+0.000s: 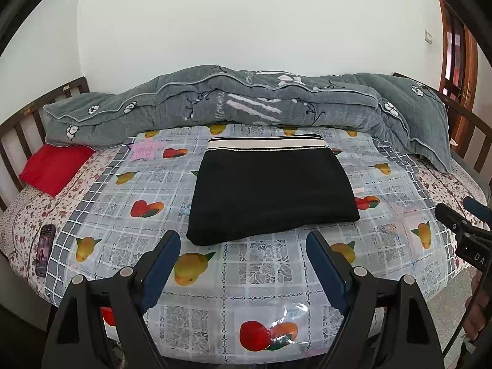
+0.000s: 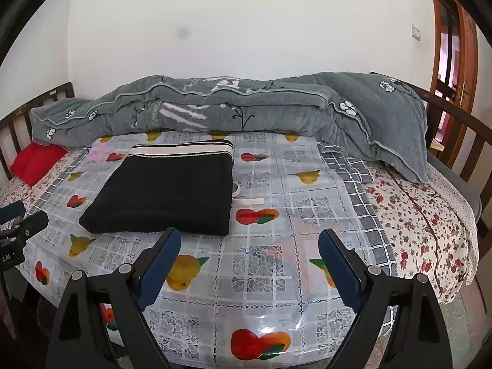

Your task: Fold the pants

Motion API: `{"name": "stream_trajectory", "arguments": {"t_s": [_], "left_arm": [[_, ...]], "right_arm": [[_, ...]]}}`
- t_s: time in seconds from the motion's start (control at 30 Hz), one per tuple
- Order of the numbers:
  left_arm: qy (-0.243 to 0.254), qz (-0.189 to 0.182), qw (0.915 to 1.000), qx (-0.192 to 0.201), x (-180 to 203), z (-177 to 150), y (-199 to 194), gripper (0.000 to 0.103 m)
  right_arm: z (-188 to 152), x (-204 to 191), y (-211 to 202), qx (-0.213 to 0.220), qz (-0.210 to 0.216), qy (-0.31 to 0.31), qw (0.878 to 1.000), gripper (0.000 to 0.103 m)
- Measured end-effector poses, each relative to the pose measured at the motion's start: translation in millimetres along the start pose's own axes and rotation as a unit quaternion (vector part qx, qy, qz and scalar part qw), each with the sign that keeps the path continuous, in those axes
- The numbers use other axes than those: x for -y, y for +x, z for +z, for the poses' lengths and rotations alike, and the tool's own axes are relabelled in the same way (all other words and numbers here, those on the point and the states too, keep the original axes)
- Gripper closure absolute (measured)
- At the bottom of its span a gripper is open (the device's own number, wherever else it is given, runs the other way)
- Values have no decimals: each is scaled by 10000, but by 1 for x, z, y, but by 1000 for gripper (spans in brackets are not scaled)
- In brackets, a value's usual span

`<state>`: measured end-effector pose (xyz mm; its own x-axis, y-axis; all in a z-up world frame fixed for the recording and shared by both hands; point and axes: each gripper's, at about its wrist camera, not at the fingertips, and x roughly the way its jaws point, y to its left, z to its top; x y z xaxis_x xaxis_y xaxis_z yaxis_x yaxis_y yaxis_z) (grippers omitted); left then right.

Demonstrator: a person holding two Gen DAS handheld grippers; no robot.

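Black pants (image 1: 270,190) lie folded into a flat rectangle on the fruit-patterned plastic sheet (image 1: 246,264), their white striped waistband at the far edge. In the right wrist view the same pants (image 2: 163,193) lie left of centre. My left gripper (image 1: 243,240) hovers open just short of the pants' near edge, with nothing between its blue pads. My right gripper (image 2: 249,240) is open too, over bare sheet to the right of the pants' near corner. The right gripper (image 1: 461,224) shows at the right edge of the left wrist view, and the left gripper (image 2: 21,221) at the left edge of the right wrist view.
A rolled grey quilt (image 1: 246,101) lies along the far side of the bed. A red pillow (image 1: 55,166) sits at far left and a phone (image 1: 45,249) on the floral bedsheet at left. Wooden rails (image 2: 455,117) bound the bed. A small white strip (image 2: 249,200) lies beside the pants.
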<state>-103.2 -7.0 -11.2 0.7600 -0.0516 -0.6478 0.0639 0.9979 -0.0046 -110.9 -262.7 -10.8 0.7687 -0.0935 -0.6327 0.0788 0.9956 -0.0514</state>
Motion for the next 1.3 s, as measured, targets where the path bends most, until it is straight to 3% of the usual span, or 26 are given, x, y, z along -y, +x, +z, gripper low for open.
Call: {"name": "stream_trajectory", "arguments": {"t_s": [1.3], "left_arm": [[-42,-47,10000,-2,4,1,0,19]], "right_arm": [[4,0,-7,90,2,-3,10000,13]]}}
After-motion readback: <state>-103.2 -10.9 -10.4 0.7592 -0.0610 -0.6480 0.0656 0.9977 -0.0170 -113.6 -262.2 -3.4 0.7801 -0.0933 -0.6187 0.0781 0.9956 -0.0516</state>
